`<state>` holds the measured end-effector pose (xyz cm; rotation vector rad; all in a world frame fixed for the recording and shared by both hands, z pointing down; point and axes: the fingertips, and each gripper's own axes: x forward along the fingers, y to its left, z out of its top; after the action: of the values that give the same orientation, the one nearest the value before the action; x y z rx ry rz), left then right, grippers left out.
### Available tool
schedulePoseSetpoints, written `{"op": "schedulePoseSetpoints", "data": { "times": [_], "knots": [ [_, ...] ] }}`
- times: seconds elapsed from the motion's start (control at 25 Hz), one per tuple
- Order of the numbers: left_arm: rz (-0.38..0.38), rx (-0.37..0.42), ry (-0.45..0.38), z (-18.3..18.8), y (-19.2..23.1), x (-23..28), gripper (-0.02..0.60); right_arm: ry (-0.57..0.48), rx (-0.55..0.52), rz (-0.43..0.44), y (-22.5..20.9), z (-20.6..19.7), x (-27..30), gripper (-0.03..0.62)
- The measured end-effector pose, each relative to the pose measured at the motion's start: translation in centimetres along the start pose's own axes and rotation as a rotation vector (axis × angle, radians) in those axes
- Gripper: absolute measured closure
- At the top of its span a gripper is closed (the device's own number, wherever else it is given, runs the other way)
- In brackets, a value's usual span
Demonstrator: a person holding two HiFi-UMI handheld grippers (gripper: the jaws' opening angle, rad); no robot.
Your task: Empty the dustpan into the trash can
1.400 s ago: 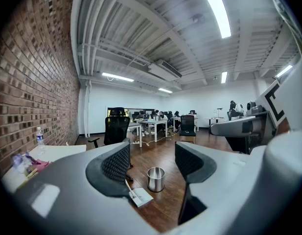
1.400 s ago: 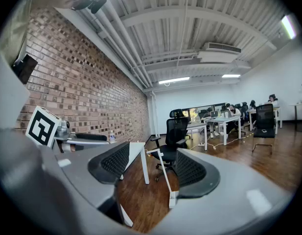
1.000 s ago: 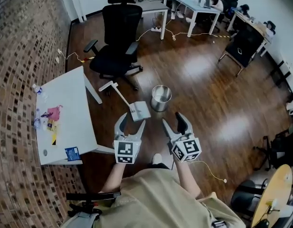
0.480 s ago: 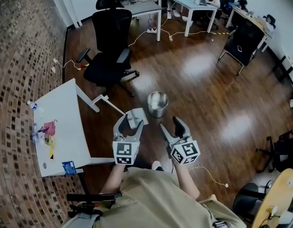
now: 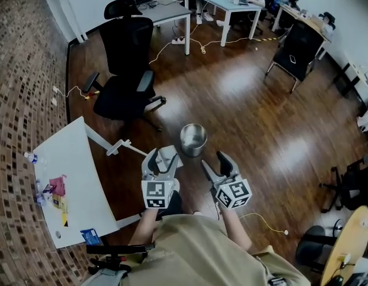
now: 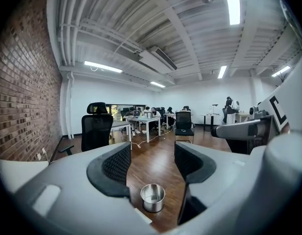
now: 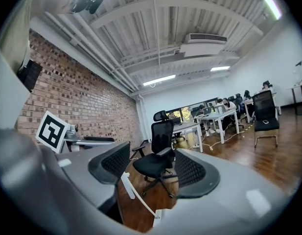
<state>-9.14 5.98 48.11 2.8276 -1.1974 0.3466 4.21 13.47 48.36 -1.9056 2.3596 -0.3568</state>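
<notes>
A round metal trash can [image 5: 194,139] stands on the wooden floor. Just to its left lies a white dustpan [image 5: 169,154] whose long handle [image 5: 129,146] runs out leftward. My left gripper [image 5: 162,161] is held open in the air over the pan, nothing between its jaws. In the left gripper view the can [image 6: 152,198] shows low between the jaws of my left gripper [image 6: 151,163]. My right gripper [image 5: 215,162] hovers right of the pan, its jaws closing with nothing between them. In the right gripper view the dustpan handle [image 7: 136,192] slants between the jaws of that gripper [image 7: 151,168].
A white table [image 5: 70,177] with small items stands at the left beside the brick wall. A black office chair [image 5: 124,58] is beyond the dustpan. Desks [image 5: 222,2], seated people and another black chair [image 5: 297,49] fill the back. A cable [image 5: 264,222] trails on the floor at the right.
The person has walked forward: the can and dustpan have come nearer in the head view. The left gripper's jaws now lie over the pan, where before they were short of it.
</notes>
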Motion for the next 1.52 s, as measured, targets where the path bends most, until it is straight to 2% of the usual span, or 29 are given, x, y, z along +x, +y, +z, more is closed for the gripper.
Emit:
{"op": "schedulePoseSetpoints", "data": {
  "times": [0.24, 0.44, 0.56, 0.64, 0.76, 0.88, 1.12, 1.52],
  "knots": [
    [-0.024, 0.021, -0.065, 3.2, 6.8, 5.7, 0.308, -0.034, -0.034, 0.000, -0.3, 3.3, 9.3, 0.315],
    [-0.040, -0.010, -0.099, 4.3, 11.9, 8.6, 0.308, -0.029, -0.041, -0.015, 0.4, 3.7, 14.6, 0.315],
    [-0.049, -0.049, -0.089, 3.6, 13.8, 9.9, 0.308, -0.040, -0.055, -0.030, 0.6, 4.1, 16.1, 0.321],
    [-0.057, -0.074, -0.073, 3.0, 14.0, 10.6, 0.308, -0.052, -0.059, -0.042, 0.1, 4.5, 16.3, 0.329],
    [-0.078, -0.057, -0.074, 3.2, 13.2, 11.6, 0.308, -0.054, -0.046, -0.058, -1.3, 4.9, 16.8, 0.330],
    [-0.073, -0.045, -0.065, 3.3, 13.2, 12.4, 0.308, -0.036, -0.034, -0.030, -1.6, 4.4, 18.2, 0.330],
    [0.004, -0.062, -0.032, 2.5, 15.2, 13.7, 0.308, 0.008, -0.034, 0.074, -1.2, 4.0, 21.3, 0.329],
    [0.090, -0.076, 0.017, 2.7, 16.2, 16.4, 0.308, 0.040, -0.020, 0.152, -4.5, 4.8, 24.0, 0.329]
  ]
}}
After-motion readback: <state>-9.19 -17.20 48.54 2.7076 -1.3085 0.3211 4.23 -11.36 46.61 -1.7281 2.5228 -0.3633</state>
